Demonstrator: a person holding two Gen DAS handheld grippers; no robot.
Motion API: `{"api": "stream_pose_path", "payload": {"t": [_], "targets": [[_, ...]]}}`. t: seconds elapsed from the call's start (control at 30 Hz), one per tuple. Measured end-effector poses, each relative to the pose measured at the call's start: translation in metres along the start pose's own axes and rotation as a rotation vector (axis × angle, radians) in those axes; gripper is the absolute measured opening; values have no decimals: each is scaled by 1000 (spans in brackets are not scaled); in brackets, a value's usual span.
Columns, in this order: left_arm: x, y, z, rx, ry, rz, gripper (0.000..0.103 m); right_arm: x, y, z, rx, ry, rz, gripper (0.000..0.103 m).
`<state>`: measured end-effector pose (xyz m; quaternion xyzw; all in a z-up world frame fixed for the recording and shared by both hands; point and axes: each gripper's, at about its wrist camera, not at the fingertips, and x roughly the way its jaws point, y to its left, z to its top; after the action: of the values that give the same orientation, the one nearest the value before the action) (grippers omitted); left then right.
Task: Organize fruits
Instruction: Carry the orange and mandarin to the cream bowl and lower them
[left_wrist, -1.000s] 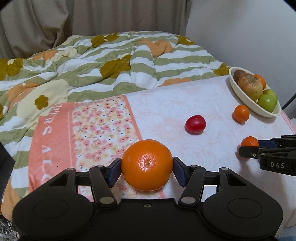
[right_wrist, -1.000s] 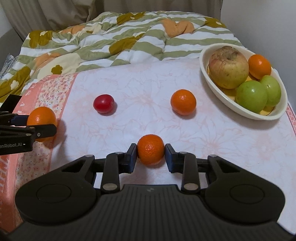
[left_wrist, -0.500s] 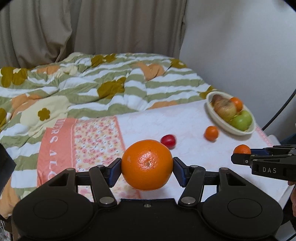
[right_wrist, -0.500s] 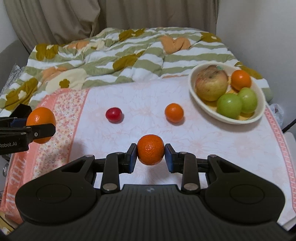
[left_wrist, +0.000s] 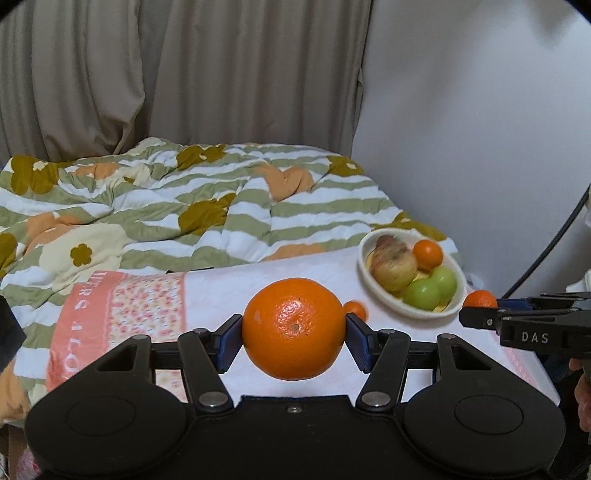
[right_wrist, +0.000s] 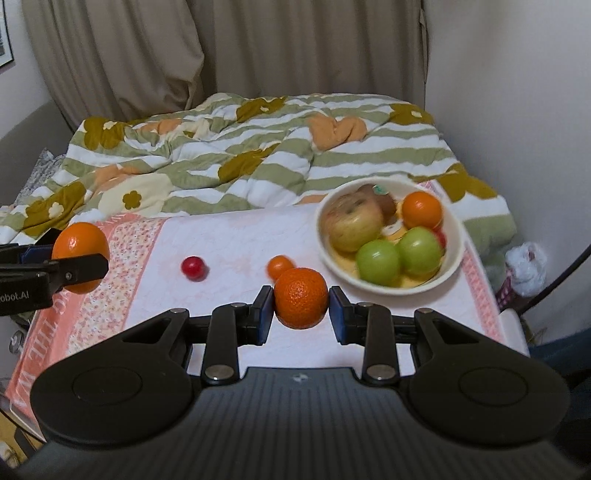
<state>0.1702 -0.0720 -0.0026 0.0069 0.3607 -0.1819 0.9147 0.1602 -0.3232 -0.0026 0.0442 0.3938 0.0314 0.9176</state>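
Note:
My left gripper (left_wrist: 294, 332) is shut on a large orange (left_wrist: 294, 328) and holds it in the air above the pink-and-white cloth; the same orange (right_wrist: 80, 256) shows at the left of the right wrist view. My right gripper (right_wrist: 301, 304) is shut on a smaller mandarin (right_wrist: 301, 302), also lifted; the mandarin (left_wrist: 479, 299) appears at the right of the left wrist view. A white oval bowl (right_wrist: 456, 258) at the back right holds a yellow-red apple, two green apples and a mandarin. A loose mandarin (right_wrist: 280, 266) and a small red fruit (right_wrist: 193, 267) lie on the cloth.
A striped flowered quilt (right_wrist: 258, 155) is bunched behind the cloth. Curtains and a white wall stand beyond. The cloth's right edge drops off near a dark cable (right_wrist: 561, 280) and a white crumpled bag (right_wrist: 526, 267). A hand (left_wrist: 583, 391) shows at the far right.
Both grippers have risen and drawn back with their fruits lifted off the cloth. The bowl and loose fruits now look smaller and farther below.

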Motion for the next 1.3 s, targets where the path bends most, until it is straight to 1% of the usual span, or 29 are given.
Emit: {"api": "stream_pose_path", "payload": {"t": [0.23, 0.37, 0.57, 0.73, 1.0, 1.17, 1.3], "targets": [[16, -60, 12, -29, -23, 24, 63, 0, -62, 12, -40, -9, 39, 47], [34, -90, 21, -38, -25, 32, 63, 6, -96, 21, -62, -10, 56, 47], [68, -127, 38, -22, -10, 32, 63, 24, -134, 36, -71, 1, 72, 47], [102, -147, 53, 21, 15, 18, 63, 41, -156, 45, -45, 11, 74, 47], [158, -170, 71, 127, 60, -28, 63, 68, -184, 51, 21, 39, 47, 47], [189, -181, 77, 194, 80, -56, 63, 84, -194, 52, 57, 56, 27, 47], [210, -192, 76, 250, 96, -66, 63, 93, -200, 51, 80, 68, 14, 47]]}}
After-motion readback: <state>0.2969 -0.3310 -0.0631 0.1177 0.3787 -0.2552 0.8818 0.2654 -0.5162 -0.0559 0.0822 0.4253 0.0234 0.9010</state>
